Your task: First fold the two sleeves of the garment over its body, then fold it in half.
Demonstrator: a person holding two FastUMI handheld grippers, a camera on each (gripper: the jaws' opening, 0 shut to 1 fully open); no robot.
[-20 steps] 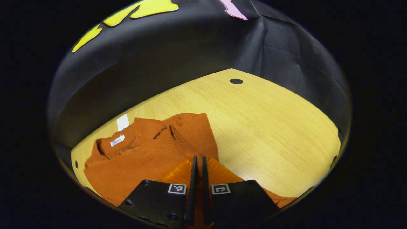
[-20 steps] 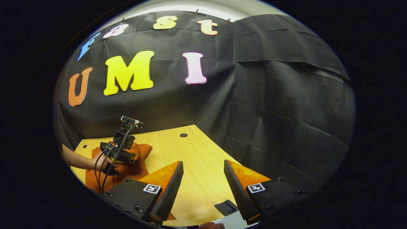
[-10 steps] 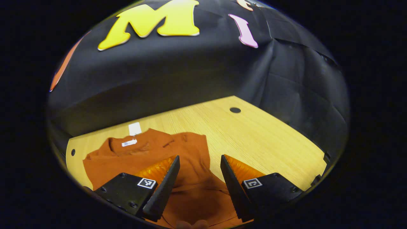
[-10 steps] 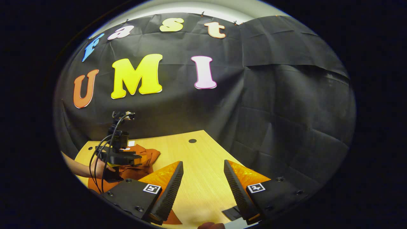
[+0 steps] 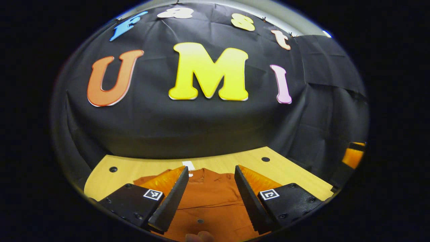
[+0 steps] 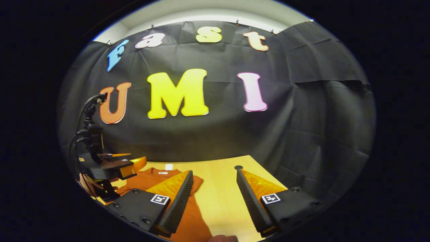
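A rust-orange knit garment (image 5: 208, 198) lies on the light wooden table (image 5: 141, 168), its collar end with a white tag (image 5: 188, 165) toward the wall. My left gripper (image 5: 209, 181) is open above the garment, nothing between its fingers. In the right gripper view the garment (image 6: 151, 178) lies at lower left, partly under my open right gripper (image 6: 215, 183), which hovers over the garment's edge and bare table. The left gripper (image 6: 131, 164) shows there too, raised above the garment at left, held by a hand (image 6: 86, 184).
The black cloth wall stands close behind the table. Small dark holes (image 5: 265, 159) mark the tabletop near its far edge. Bare table (image 6: 221, 201) stretches to the right of the garment. The other gripper's body (image 5: 352, 157) shows at the far right of the left gripper view.
My left gripper opened off the garment, then lifted and tilted up toward the wall. The right gripper swung left, so the garment now lies under its left finger.
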